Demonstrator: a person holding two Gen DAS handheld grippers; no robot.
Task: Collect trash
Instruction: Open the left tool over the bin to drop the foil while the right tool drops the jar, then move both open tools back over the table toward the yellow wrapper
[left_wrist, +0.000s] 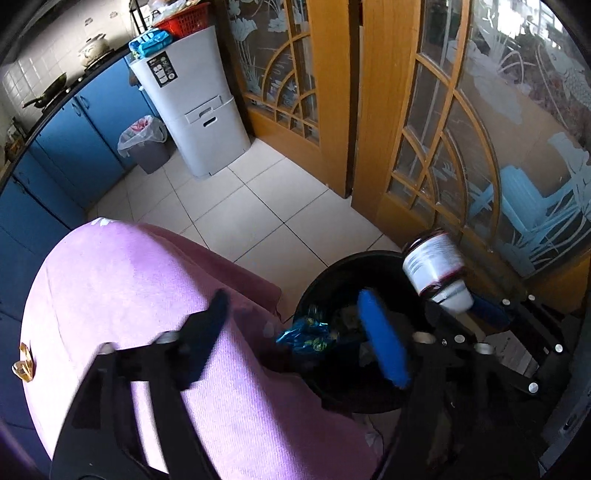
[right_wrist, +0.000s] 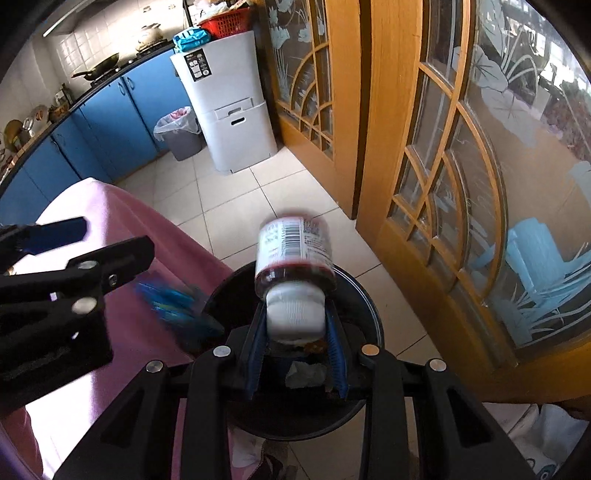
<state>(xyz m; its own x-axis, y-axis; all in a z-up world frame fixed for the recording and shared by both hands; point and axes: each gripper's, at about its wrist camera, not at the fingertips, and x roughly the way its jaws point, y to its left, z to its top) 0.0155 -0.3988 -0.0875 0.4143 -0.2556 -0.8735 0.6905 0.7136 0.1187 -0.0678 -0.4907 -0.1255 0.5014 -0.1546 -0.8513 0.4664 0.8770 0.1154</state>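
Right claw (right_wrist: 295, 325) pinches bottle (right_wrist: 295, 254) cap above bin (right_wrist: 364, 295).

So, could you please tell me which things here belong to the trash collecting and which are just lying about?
Job in hand:
bottle, gripped at its white cap by the right gripper
black bin
blue wrapper
left gripper, open

Lying about:
grey lined bin
white cabinet
red basket
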